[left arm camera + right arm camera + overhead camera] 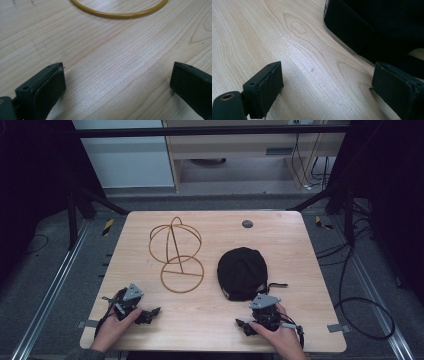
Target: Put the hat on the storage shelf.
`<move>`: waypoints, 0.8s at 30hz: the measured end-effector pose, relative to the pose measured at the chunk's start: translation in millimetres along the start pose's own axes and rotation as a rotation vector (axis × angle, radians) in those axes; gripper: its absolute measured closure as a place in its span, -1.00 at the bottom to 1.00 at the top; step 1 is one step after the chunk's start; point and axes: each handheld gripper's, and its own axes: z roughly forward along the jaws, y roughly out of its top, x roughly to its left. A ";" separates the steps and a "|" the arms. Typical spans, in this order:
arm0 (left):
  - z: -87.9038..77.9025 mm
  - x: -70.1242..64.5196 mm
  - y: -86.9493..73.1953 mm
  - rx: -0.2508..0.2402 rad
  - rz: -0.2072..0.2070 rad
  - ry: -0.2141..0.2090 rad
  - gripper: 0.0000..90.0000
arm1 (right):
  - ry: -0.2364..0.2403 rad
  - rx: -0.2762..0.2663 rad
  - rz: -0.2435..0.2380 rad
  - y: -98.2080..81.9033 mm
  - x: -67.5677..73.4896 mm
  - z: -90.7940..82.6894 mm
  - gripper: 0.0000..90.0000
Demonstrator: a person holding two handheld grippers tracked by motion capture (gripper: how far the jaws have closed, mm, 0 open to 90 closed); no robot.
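Wooden table, pale and with clear grain, carries everything in the high view. At the lower left of the frame the left gripper rests low on the wood in a hand, its jaws pointing toward the right; in the left gripper view they stand wide apart with only bare wood between them. Above it and to the right, in the middle-left of the frame, stands the wire hat stand — a flat golden ring on the table with an upright wire globe behind. The near edge of this ring shows at the top of the left gripper view, near the jaws but not touching.

Right of the centre lies the black cap, crown up, its strap going to the right. Just below it, at the lower right, the right gripper rests in the other hand, jaws pointing left. In the right gripper view they are also wide apart and hold nothing; the cap's dark edge fills the upper right corner, just beside the right-hand jaw.

I judge that this is the very beginning — both tools wait and nothing is gripped. The next move probably calls for the right gripper to turn toward the cap and close on its edge, so it can be lifted to the stand.
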 end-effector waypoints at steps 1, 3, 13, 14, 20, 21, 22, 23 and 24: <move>0.0 0.0 0.0 0.000 0.000 0.000 -1.00 | 0.001 0.000 0.001 0.0 0.1 0.0 -0.78; 0.0 0.0 0.0 0.000 0.000 0.000 -1.00 | -0.002 0.000 0.000 0.0 -0.1 0.0 -0.78; 0.0 0.0 0.0 0.000 0.000 0.000 -1.00 | -0.015 0.006 0.014 0.3 0.5 -0.2 -0.80; 0.0 0.1 0.0 0.000 0.000 0.000 -1.00 | -0.018 0.012 0.013 0.7 0.2 -1.0 -0.80; -0.4 -0.2 -0.3 0.001 0.001 0.000 -1.00 | -0.072 0.026 0.004 14.2 -7.9 -17.2 -0.79; -0.4 -0.2 -0.3 0.001 0.001 0.000 -1.00 | -0.079 0.033 -0.005 18.9 -9.9 -21.5 -0.80; -0.4 -0.2 -0.3 0.001 0.001 0.000 -1.00 | -0.092 0.040 -0.015 24.2 -12.3 -26.2 -0.80; -0.3 -0.1 -0.3 0.000 0.001 -0.002 -1.00 | -0.107 0.050 -0.029 30.0 -14.7 -30.9 -0.81; -0.2 -0.2 -0.4 -0.002 -0.001 -0.001 -1.00 | -0.115 0.061 -0.042 36.1 -17.5 -36.0 -0.81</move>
